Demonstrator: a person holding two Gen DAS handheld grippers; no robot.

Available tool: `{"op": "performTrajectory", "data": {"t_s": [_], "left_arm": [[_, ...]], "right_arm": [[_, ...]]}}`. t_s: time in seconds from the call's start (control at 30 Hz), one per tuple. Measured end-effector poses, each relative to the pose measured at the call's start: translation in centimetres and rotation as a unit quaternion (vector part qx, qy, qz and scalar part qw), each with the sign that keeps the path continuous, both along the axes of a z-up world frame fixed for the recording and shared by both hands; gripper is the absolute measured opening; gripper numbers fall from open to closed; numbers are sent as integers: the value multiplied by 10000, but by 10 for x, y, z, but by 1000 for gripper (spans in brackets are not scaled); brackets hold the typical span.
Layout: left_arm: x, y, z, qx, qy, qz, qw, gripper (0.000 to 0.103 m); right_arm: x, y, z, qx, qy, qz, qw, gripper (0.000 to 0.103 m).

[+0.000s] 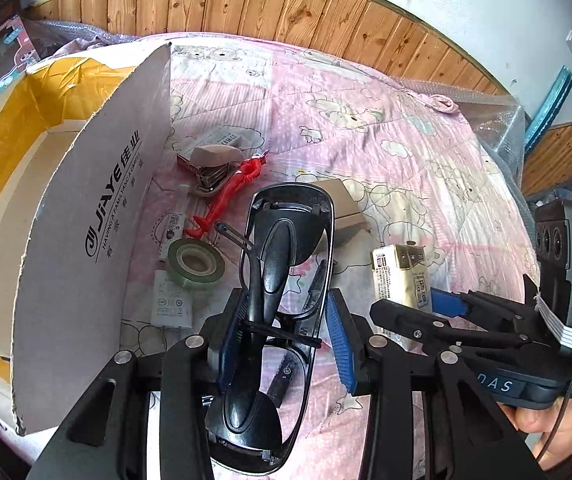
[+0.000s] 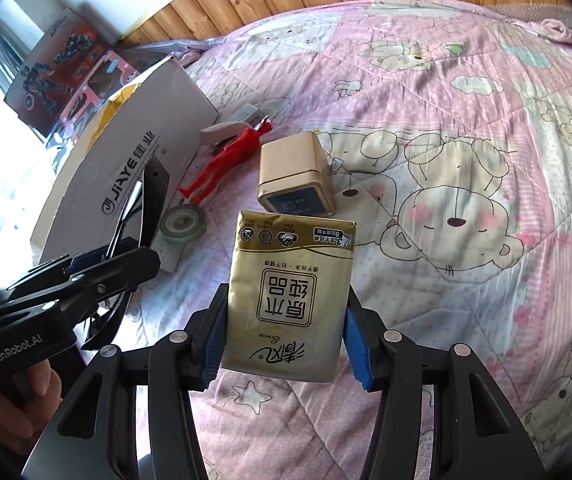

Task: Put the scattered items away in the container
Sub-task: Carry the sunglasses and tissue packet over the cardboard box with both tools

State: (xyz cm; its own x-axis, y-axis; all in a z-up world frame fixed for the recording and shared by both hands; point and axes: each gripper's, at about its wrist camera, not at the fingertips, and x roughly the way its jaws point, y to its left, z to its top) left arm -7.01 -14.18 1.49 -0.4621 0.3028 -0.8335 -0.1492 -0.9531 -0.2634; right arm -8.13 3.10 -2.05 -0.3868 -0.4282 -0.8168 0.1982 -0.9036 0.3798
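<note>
Both tools grip: left tool (image 1: 282, 332) sunglasses (image 1: 282, 280), right tool (image 2: 286, 344) tissues (image 2: 289, 300).

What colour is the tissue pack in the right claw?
Gold with white, dark print: the tissue pack, clearest in the right wrist view.

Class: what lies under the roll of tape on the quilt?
The tape roll rests partly on a white printed packet lying on the quilt. Whatever is beneath the packet is covered.

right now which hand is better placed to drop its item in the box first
Left, probably. The left gripper holds the black glasses right beside the cardboard box flap. The right gripper, holding the tissue pack, sits farther out.
</note>
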Motion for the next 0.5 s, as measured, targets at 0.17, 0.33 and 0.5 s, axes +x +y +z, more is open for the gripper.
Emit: {"op": "performTrajectory", "data": {"t_s": [0.17, 0.33, 0.5], "left_arm": [[6, -5, 2, -25, 66, -18, 10000, 41], [20, -8, 12, -104, 184, -67, 9998, 41], [35, -12, 27, -198, 325, -112, 9992, 41]], "right_arm": [[14, -8, 7, -8, 77, -3, 10000, 54], [32, -21, 16, 205, 256, 3, 9995, 54], [46, -30, 27, 365, 431, -36, 9984, 54]]}}
